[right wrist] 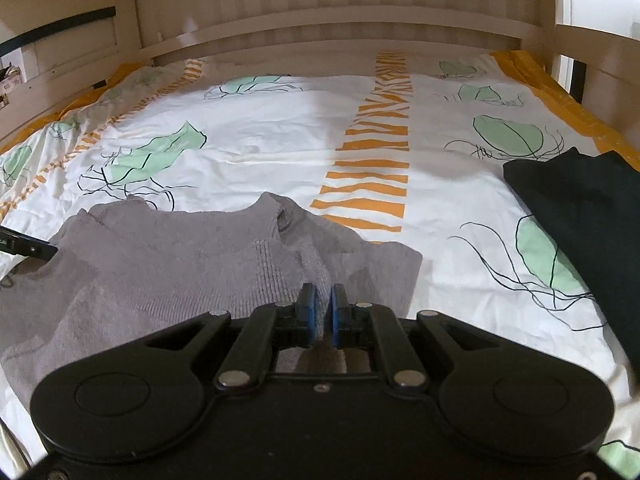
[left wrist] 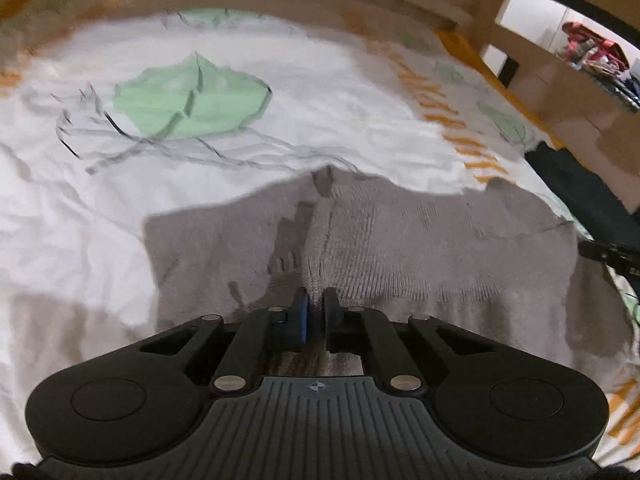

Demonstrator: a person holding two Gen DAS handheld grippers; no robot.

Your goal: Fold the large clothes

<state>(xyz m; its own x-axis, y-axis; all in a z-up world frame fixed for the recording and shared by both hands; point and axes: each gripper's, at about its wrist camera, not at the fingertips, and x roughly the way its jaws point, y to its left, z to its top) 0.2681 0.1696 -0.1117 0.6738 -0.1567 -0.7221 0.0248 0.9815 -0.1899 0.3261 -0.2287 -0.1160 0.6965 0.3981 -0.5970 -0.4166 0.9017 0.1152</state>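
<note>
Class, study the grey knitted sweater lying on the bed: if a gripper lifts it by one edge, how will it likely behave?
The grey sweater would probably droop and hang floppy, since its ribbed knit already lies in soft folds. It likely grips rather than slips: the texture looks coarse. On the wrinkled duvet, pushing it would probably bunch it rather than slide it.

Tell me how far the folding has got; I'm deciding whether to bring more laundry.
Done: a dark garment lies aside on the bedspread, though whether it is folded is unclear. In hand: the left gripper and right gripper are each nearly closed over the grey sweater, apparently pinching it. Left: the sweater is still mostly spread out.
</note>
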